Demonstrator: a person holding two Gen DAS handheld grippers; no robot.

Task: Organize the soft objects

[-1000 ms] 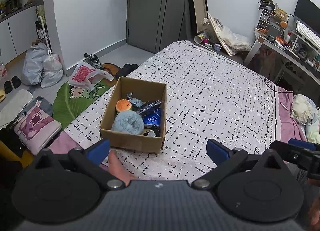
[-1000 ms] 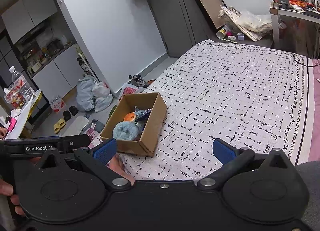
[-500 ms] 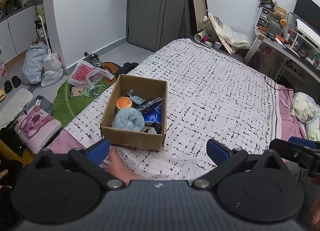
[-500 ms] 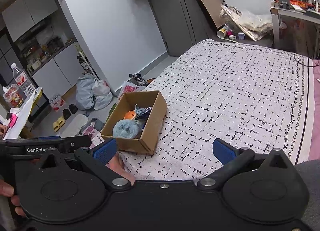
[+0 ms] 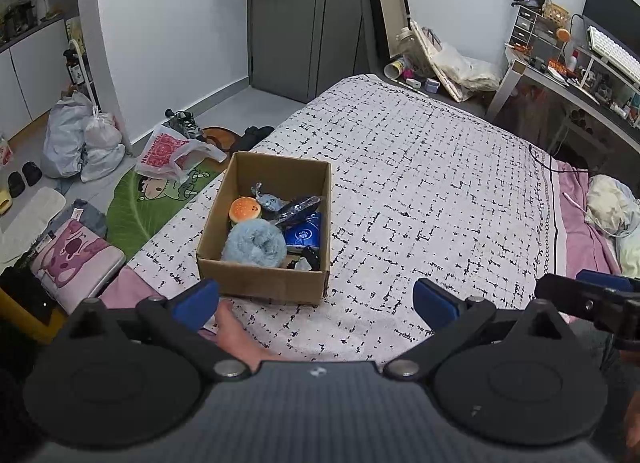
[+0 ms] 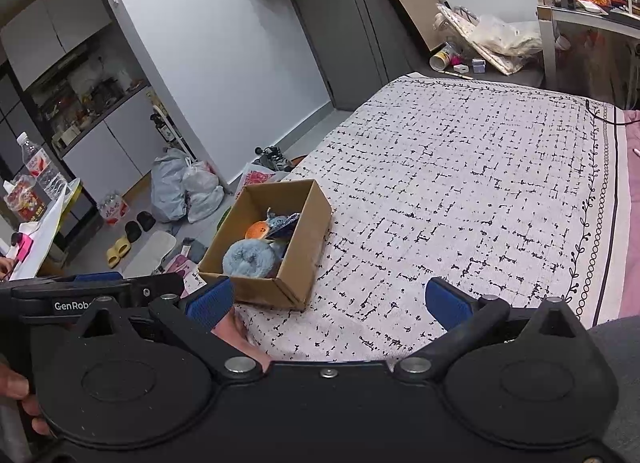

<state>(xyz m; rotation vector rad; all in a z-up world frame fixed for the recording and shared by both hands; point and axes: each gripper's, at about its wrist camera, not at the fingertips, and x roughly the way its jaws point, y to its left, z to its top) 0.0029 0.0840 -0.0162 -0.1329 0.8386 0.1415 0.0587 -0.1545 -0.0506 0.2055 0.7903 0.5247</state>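
An open cardboard box [image 5: 262, 279] sits on the bed near its left edge; it also shows in the right wrist view [image 6: 298, 275]. Inside lie a fluffy blue plush [image 5: 254, 242], a small burger toy [image 5: 244, 209], a blue fish-like toy [image 5: 269, 202], a dark shiny wrapper [image 5: 298, 207] and a blue packet [image 5: 305, 234]. My left gripper [image 5: 316, 299] is open and empty, held just short of the box. My right gripper [image 6: 328, 301] is open and empty, to the right of the box.
The bed has a white cover with black dashes [image 5: 432, 183]. Bags [image 5: 76, 135], a floor mat [image 5: 148, 199] and cushions [image 5: 72, 255] lie on the floor to the left. A desk [image 5: 560, 83] stands at the far right. A bare foot [image 5: 236, 327] rests near the box.
Both grippers have drawn back and risen slightly, so the box sits a little farther away in both views. Both stay open and empty.
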